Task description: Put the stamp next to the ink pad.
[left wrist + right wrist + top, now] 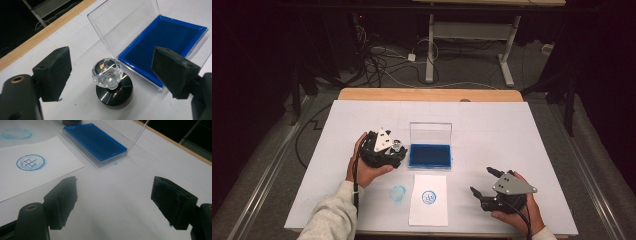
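Observation:
A stamp with a clear faceted knob and a round black base stands upright on the white table, just left of the blue ink pad, whose clear lid is raised. My left gripper is open, its pads on either side of the knob and apart from it. In the high view the left gripper sits beside the ink pad. A white sheet bears a round blue print. My right gripper rests open at the front right, nothing between its pads.
A blue ink smudge marks the table left of the sheet. The white table cover ends at a wooden edge at the back. Beyond it are cables and a desk frame on the floor.

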Available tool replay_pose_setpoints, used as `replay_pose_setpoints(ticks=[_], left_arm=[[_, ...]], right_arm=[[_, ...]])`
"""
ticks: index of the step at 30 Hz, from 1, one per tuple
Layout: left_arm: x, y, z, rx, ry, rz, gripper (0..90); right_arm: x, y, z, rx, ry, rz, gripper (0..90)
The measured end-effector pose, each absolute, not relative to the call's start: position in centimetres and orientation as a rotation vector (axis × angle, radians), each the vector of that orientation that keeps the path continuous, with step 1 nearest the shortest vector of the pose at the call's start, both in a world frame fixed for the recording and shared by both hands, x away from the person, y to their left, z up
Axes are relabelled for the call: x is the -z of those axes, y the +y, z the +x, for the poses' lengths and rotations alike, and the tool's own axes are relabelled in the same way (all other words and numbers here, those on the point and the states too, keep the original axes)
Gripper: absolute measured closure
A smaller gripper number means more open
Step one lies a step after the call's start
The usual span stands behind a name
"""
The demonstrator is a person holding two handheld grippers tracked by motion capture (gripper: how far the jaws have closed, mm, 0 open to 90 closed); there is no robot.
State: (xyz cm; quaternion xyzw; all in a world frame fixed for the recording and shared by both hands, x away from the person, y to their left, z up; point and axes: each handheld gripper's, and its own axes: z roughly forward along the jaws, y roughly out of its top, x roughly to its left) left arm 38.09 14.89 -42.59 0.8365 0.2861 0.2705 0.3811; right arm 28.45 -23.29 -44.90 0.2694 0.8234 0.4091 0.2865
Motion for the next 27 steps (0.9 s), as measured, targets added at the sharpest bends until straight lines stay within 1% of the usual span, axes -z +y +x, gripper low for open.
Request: replay_pose_setpoints(ticks=[16, 27], left_arm=[[41.0, 15.3, 36.2, -0.728, 0.674, 2.085, 17.3], [40.6, 15.5, 35.5, -0.747, 0.649, 2.094, 17.3]], right_arm=[[44.5, -23.4, 28.3, -1.1, 2.174, 0.716, 21.0], [44.2, -23.5, 28.1, -1.106, 2.157, 0.711, 21.0]])
